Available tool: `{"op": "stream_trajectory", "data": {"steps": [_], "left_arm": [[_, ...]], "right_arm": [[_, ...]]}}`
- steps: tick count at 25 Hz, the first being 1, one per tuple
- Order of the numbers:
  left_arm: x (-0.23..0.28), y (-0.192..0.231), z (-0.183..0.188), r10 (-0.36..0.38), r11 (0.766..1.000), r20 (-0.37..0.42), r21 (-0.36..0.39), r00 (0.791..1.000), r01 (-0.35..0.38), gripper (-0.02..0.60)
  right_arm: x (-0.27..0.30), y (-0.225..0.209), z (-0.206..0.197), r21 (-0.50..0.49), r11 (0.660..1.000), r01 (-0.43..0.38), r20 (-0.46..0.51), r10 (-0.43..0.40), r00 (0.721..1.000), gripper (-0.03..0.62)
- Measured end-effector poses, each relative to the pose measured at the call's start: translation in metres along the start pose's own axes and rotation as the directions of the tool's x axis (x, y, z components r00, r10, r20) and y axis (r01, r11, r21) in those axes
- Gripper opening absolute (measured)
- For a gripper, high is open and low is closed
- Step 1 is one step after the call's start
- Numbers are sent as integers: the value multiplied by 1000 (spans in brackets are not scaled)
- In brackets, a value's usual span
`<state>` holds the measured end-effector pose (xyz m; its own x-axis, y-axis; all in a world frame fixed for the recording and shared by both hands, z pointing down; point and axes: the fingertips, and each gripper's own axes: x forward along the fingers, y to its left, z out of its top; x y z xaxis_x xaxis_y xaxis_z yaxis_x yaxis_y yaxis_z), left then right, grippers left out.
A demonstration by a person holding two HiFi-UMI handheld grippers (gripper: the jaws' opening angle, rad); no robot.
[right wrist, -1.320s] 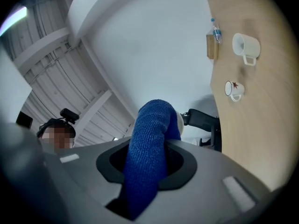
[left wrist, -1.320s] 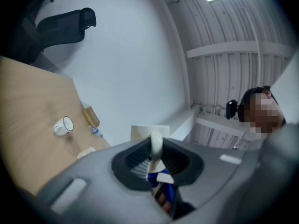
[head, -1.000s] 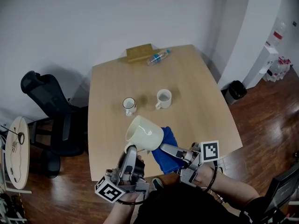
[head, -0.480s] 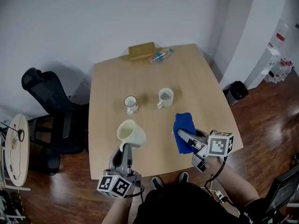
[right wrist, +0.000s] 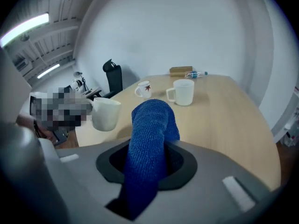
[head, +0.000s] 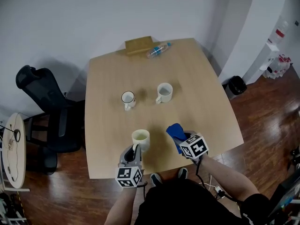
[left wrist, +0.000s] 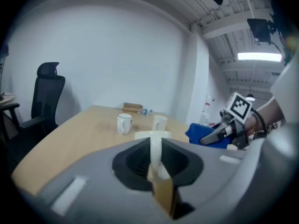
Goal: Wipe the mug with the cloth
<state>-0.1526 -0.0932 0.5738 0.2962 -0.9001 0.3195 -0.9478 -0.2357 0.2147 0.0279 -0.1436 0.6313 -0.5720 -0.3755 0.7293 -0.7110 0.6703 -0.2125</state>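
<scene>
A cream mug stands upright near the table's front edge. My left gripper has the mug's handle between its jaws, which are closing tight on it. A blue cloth hangs from my right gripper, which is shut on it just to the right of the mug, a short gap apart. In the right gripper view the cloth sticks up out of the jaws and the mug shows at the left. The left gripper view shows the cloth at the right.
Two more mugs stand mid-table: a dark-rimmed one and a plain one. A wooden block and a plastic bottle lie at the far edge. A black office chair stands left of the table, a bin to its right.
The mug was held up and tilted with the cloth against it. It has come down upright near the table's front edge, and the right gripper with the cloth has drawn away from it.
</scene>
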Motion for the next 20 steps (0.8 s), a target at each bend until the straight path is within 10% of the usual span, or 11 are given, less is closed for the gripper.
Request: {"op": "stream_trajectory", "data": {"steps": [20], "left_arm": [[-2, 19, -44, -94, 986, -101, 127, 990, 106, 49]], "right_arm": [[48, -21, -50, -168, 984, 66, -215, -102, 971, 114]]}}
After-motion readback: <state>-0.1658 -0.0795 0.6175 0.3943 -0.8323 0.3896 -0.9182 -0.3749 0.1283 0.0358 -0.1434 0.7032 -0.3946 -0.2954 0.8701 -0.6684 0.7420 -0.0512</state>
